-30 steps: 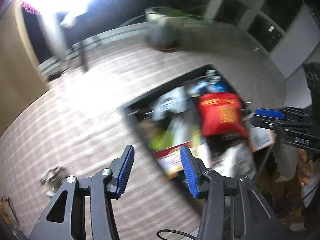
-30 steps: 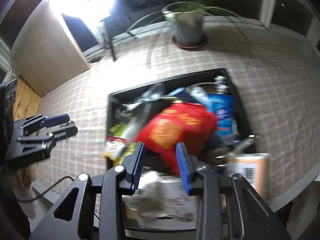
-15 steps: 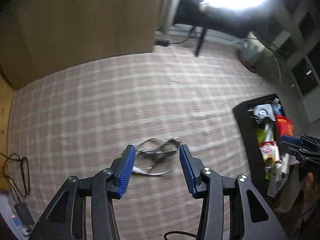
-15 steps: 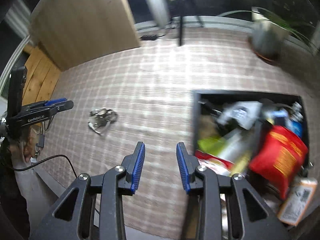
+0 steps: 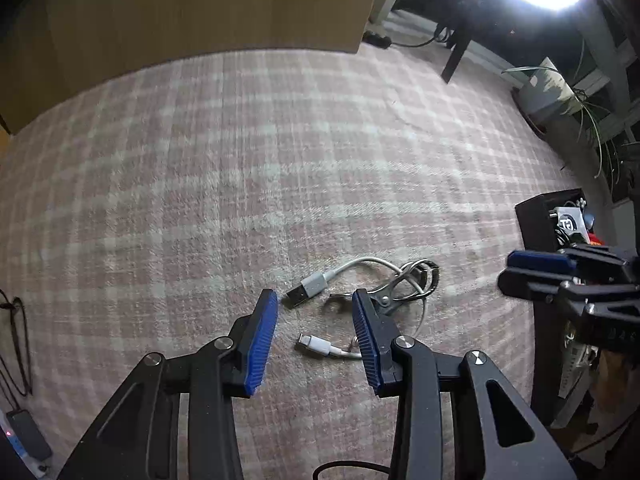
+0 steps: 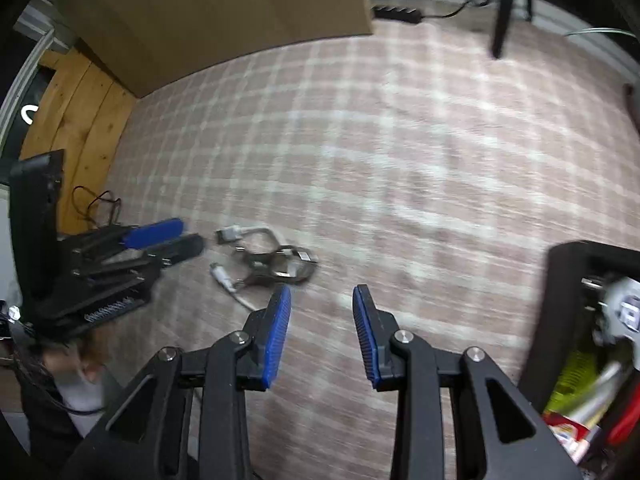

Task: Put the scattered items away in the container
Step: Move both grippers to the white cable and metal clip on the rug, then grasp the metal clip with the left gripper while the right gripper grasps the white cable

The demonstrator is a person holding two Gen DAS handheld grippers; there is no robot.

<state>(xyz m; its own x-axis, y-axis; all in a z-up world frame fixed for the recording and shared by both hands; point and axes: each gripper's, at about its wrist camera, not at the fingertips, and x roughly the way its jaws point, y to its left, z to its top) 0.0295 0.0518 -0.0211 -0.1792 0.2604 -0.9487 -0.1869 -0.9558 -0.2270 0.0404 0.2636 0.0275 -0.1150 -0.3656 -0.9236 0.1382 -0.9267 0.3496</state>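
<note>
On the pink-and-cream checked cloth lies a tangle of white USB charging cable, looped together with a metal spring clip. The left gripper hangs low over it with its blue-padded tongs spread wide and empty, the cable's two plug ends showing in the gap between them. The right gripper is also wide open and holds nothing, over bare cloth just to the right of the tangle. The black rectangular container stands well off to the right at the cloth's edge, crammed with packets and oddments. A potted plant with long green leaves stands at the far corner.
</note>
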